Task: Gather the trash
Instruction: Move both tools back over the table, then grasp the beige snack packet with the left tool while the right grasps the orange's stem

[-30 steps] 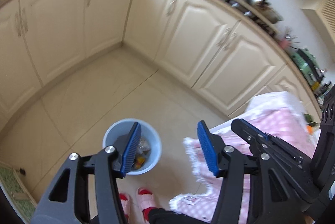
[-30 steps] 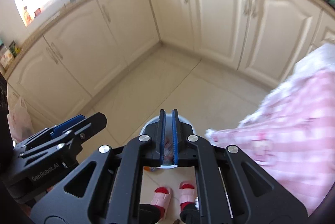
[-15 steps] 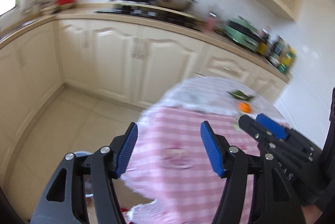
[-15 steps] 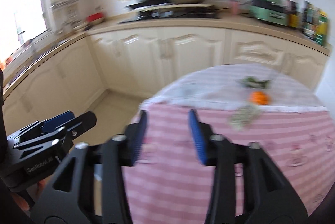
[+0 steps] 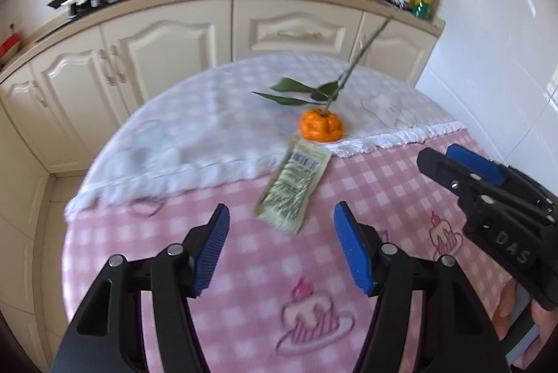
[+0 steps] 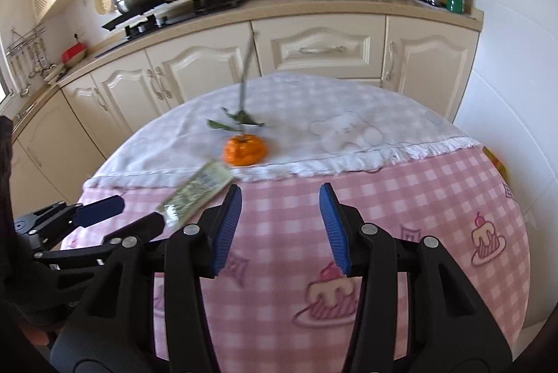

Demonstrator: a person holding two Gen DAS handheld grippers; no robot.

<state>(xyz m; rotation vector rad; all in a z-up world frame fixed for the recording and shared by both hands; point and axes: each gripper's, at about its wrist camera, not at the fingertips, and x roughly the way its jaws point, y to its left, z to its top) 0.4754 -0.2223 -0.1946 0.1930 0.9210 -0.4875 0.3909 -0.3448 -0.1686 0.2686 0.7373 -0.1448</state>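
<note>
Bin gone from view, pink checked tablecloth (image 5: 383, 184), cream kitchen cabinets (image 5: 167, 48)

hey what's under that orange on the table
The orange sits on the white cloth, near its fringed edge. What lies beneath the cloth there is covered.

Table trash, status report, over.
Left gripper open, empty. Right gripper open, empty. Wrapper flat on pink cloth, beside orange. Nothing blocking.
</note>
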